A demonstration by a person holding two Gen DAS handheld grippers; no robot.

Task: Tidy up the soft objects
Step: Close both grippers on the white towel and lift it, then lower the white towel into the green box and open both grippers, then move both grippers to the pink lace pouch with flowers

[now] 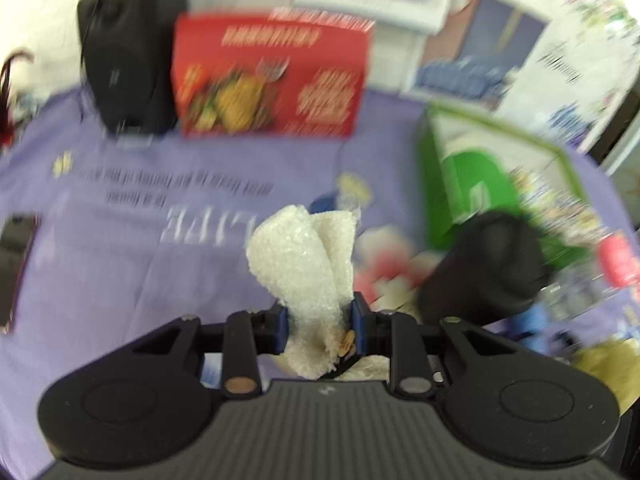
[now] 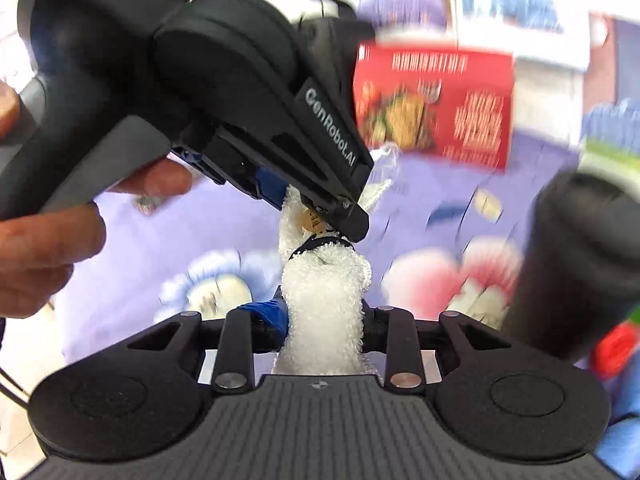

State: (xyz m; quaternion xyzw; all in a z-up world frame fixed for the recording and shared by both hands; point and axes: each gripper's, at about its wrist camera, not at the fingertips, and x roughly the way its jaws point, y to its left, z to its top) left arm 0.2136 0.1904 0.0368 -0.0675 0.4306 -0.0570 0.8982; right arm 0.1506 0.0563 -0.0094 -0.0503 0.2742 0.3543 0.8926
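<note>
A white fluffy plush toy (image 1: 304, 264) with a dark collar and a small tan tag is held by both grippers above a purple printed cloth (image 1: 120, 240). My left gripper (image 1: 320, 328) is shut on one end of it. My right gripper (image 2: 324, 320) is shut on the other end of the same toy (image 2: 324, 304). In the right wrist view the left gripper (image 2: 320, 204) comes in from the upper left, with a hand on its handle, and clamps the toy's far end. Both views are blurred.
A red food box (image 1: 272, 76) stands at the back beside a black speaker (image 1: 124, 60). A green and white box (image 1: 492, 184) lies to the right. A black cylinder (image 2: 576, 264) stands at right. A dark phone (image 1: 16, 264) lies at left.
</note>
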